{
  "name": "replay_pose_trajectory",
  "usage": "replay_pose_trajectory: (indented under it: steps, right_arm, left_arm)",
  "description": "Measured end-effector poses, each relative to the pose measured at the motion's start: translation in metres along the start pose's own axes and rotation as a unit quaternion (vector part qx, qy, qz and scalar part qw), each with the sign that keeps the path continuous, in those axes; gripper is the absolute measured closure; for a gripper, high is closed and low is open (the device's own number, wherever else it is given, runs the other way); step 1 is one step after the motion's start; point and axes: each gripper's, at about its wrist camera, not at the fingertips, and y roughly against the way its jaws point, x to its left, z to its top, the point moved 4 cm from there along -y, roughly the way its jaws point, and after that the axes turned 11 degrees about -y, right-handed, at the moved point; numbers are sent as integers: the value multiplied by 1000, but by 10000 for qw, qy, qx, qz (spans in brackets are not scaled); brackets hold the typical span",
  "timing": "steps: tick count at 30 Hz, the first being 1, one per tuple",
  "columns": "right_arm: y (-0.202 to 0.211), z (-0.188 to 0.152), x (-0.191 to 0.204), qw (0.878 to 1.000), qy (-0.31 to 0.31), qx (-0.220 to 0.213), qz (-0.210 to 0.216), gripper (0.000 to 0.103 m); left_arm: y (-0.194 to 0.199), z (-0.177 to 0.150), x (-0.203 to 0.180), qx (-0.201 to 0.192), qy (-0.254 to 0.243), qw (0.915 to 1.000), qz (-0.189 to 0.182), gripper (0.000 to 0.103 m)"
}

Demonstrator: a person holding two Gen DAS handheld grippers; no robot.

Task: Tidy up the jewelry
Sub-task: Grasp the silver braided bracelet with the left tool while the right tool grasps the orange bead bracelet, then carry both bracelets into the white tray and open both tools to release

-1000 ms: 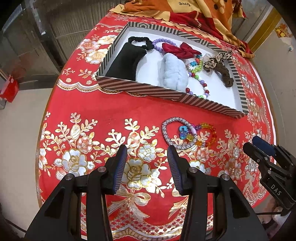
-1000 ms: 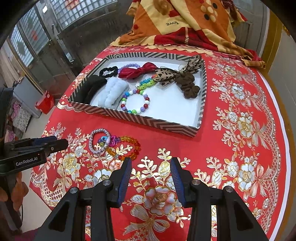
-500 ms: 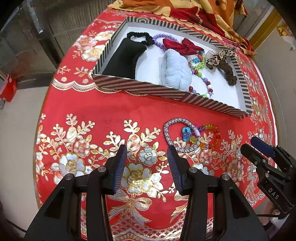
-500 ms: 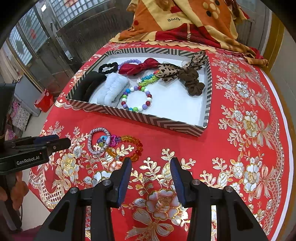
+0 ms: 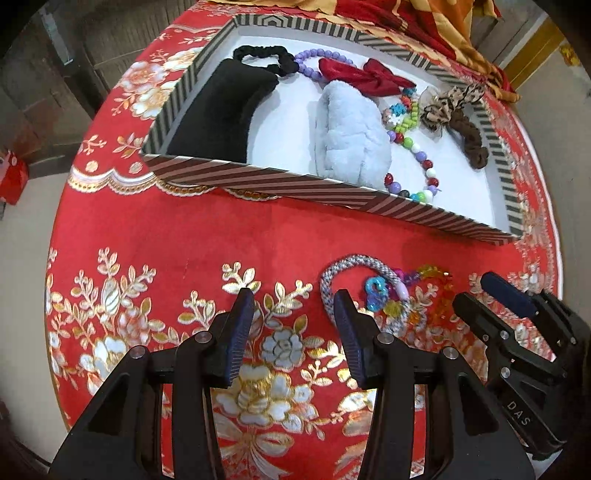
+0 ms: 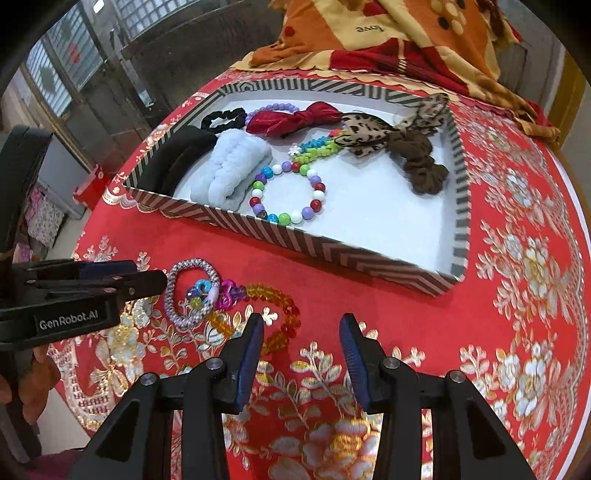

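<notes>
Three bracelets lie in a pile on the red cloth in front of the striped tray (image 5: 332, 192) (image 6: 332, 254): a silver woven one (image 5: 340, 266) (image 6: 173, 295), a colourful charm one (image 5: 380, 291) (image 6: 218, 291) and an amber-red beaded one (image 5: 436, 280) (image 6: 280, 317). My left gripper (image 5: 293, 306) (image 6: 147, 280) is open, its right finger at the silver bracelet's edge. My right gripper (image 6: 301, 328) (image 5: 480, 291) is open, just right of the amber bracelet. The tray holds a multicoloured bead bracelet (image 6: 288, 195), scrunchies, bows and fluffy bands.
A red and gold embroidered cloth (image 6: 517, 295) covers the round table. An orange patterned blanket (image 6: 388, 33) lies behind the tray. The table edge drops off at the left (image 5: 55, 258). The tray's right half has bare white floor (image 6: 388, 221).
Both grippers have moved forward and closer to the bracelet pile. The left one now reaches the silver bracelet; the right one is near the amber one. Both stay open.
</notes>
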Motion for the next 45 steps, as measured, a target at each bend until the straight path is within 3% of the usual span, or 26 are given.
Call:
replay_pose_trajectory:
  steps: [8, 12, 14, 17, 30, 39, 45]
  right_arm:
    - [-18, -1, 12, 9983, 496, 11, -302, 83]
    - [-18, -1, 14, 9976, 605, -42, -329, 93]
    - [-16, 0, 12, 9982, 538, -44, -259, 94]
    - [-2, 3, 11, 9991, 399, -148, -75, 94]
    - [67, 30, 14, 9963, 372, -708, 312, 94]
    - [106, 58, -1, 9929, 258, -1122, 287, 94]
    - [96, 80, -6, 9934, 135, -1094, 311, 94]
  left_arm:
    - [-9, 7, -7, -41, -302, 9994, 189, 63]
    - [-10, 11, -10, -167, -480, 9984, 266, 92]
    - [-11, 12, -8, -167, -481, 9985, 191, 96]
    - [-8, 14, -3, -146, -311, 9994, -66, 96]
    - [43, 22, 13, -613, -157, 9976, -274, 97]
    - [65, 46, 38, -854, 57, 9963, -26, 97]
    - [54, 65, 50, -791, 194, 9964, 234, 97]
